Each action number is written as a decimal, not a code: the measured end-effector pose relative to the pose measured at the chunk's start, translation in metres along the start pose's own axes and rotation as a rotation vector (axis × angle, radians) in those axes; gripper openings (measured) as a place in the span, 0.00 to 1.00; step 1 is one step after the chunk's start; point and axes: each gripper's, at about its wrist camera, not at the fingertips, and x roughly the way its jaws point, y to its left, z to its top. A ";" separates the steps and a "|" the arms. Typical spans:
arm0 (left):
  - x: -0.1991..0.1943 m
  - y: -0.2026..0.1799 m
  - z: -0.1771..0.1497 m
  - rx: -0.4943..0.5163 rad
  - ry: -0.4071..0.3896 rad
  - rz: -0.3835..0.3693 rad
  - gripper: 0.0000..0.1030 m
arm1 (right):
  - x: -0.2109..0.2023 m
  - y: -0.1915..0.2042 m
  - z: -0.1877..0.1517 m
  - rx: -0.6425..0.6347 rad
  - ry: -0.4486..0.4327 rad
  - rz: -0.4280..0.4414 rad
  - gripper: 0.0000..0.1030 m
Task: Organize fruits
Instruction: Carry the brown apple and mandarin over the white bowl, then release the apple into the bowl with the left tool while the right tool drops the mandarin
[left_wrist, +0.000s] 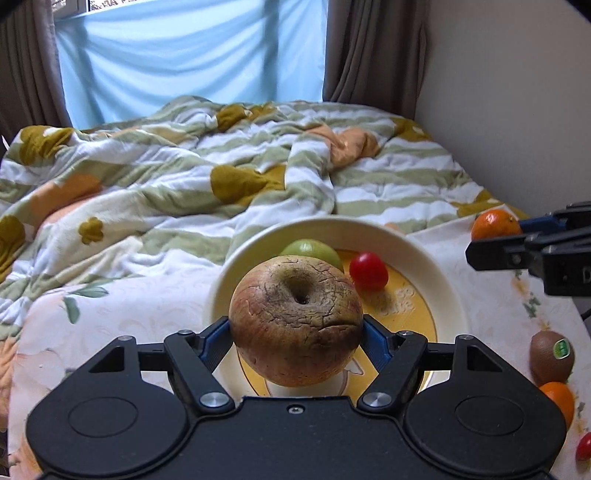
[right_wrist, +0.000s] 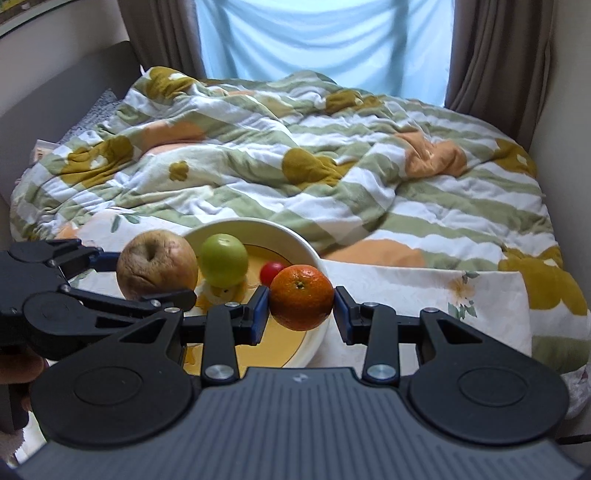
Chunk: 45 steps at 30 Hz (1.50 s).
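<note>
Wrinkled brown apple (left_wrist: 295, 321), soft and bruisable, sits pinched across its widest part in your left hand-held gripper (left_wrist: 295, 332), above the bowl's (left_wrist: 417, 251) near rim. Your right hand-held gripper (right_wrist: 301, 306) pinches the firm, light orange (right_wrist: 301, 297) over the bowl's right rim; release both low and gently.

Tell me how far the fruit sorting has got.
Done: a green apple and a small red fruit already lie in the bowl. In hand: the left tongs grip a wrinkled apple over the bowl, and the right tongs carry an orange at its rim. Left: a kiwi, another orange and a red fruit wait on the cloth.
</note>
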 end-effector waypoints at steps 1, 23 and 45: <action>0.002 0.000 0.000 0.006 -0.002 -0.003 0.75 | 0.003 -0.001 0.000 0.003 0.005 -0.004 0.51; -0.016 0.003 0.004 0.028 -0.019 -0.003 0.95 | 0.019 -0.013 0.003 0.036 0.027 -0.030 0.51; -0.081 0.040 -0.020 -0.051 -0.047 0.096 0.99 | 0.076 0.032 -0.023 -0.198 0.032 0.136 0.51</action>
